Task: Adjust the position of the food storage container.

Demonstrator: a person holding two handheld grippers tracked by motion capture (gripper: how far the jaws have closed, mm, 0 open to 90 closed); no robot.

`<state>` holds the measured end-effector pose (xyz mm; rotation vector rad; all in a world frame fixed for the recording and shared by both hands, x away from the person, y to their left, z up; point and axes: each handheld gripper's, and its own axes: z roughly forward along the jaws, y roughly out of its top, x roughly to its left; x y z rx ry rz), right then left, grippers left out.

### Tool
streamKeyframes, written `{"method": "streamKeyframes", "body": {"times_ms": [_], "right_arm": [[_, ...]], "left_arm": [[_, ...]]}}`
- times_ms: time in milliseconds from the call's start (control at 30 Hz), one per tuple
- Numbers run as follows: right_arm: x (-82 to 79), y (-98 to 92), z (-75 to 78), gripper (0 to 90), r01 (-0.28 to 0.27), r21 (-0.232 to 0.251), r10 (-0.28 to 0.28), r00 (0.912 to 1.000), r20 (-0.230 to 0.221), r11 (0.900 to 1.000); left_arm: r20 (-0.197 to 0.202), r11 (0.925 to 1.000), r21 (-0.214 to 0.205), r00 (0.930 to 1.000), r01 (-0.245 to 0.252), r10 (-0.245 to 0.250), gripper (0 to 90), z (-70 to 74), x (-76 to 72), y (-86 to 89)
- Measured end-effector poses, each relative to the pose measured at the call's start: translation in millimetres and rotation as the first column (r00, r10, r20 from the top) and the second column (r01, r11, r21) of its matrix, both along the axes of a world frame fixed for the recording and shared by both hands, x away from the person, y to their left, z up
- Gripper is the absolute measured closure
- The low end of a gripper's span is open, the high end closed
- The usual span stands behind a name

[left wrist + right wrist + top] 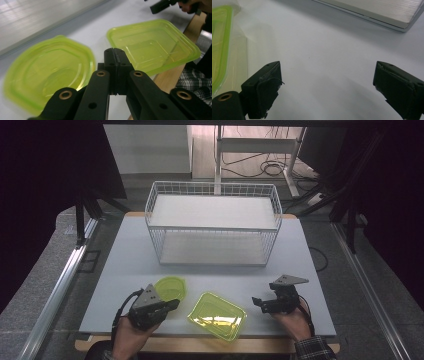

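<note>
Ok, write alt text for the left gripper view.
The left gripper, jaws shut with nothing between them, hangs above a white table between a rounded yellow-green tray and a rectangular yellow-green tray.

Open table [130,265] lies before the wire basket [212,222]; two green trays [216,316] crowd the near edge.

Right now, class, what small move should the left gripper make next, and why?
Probably open its fingers: the left gripper is shut on nothing, just above the octagonal green lid and beside the rectangular green tray, so it must open before it can grasp either.
</note>
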<state>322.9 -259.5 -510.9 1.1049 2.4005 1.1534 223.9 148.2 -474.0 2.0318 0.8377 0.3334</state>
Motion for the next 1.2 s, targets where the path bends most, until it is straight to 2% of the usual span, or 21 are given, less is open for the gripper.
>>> {"method": "streamKeyframes", "body": {"times_ms": [133,233,500,633,967,1000,1033,1200], "right_arm": [[0.1,-0.3,-0.8,8.6,0.003,-0.009,-0.003,1.0,0.004,1.0],[0.1,-0.7,-0.8,8.6,0.007,-0.009,-0.007,1.0,0.004,0.9999],[0.0,0.4,-1.6,9.1,0.005,-0.015,-0.005,1.0,-0.005,0.9999],[0.4,0.3,-2.0,9.1,0.006,-0.017,-0.006,0.9999,-0.01,0.9998],[0.5,0.4,-3.0,9.4,0.006,-0.023,-0.007,0.9998,-0.016,0.9997],[0.5,0.5,-3.1,9.6,0.006,-0.024,-0.006,0.9998,-0.018,0.9997],[0.5,0.5,-3.1,9.6,0.006,-0.024,-0.006,0.9998,-0.018,0.9997],[0.4,1.5,-3.7,10.2,-0.001,-0.029,0.001,0.9998,-0.018,0.9996]], "left_arm": [[-0.009,0.9995,0.03,1.0,0.003,-0.003,90.0,-6.8,2.7,-10.1],[-0.018,0.9995,0.031,0.9998,-0.002,0.003,90.0,-10.2,5.6,-11.2],[-0.066,0.9971,0.059,0.9965,-0.048,0.052,90.0,-24.0,18.7,-13.7],[-0.084,0.9975,0.037,0.9945,-0.061,0.064,90.0,-26.1,22.6,-9.6],[-0.101,0.9938,0.03,0.9889,-0.107,0.109,90.0,-29.6,33.5,3.8],[-0.114,0.9932,0.009,0.9866,-0.116,0.117,90.0,-30.3,36.2,9.4],[-0.114,0.9932,0.009,0.9866,-0.116,0.117,90.0,-30.3,36.2,9.4],[-0.114,0.9868,0.002,0.9803,-0.162,0.161,90.0,-31.5,42.5,24.6]]}}
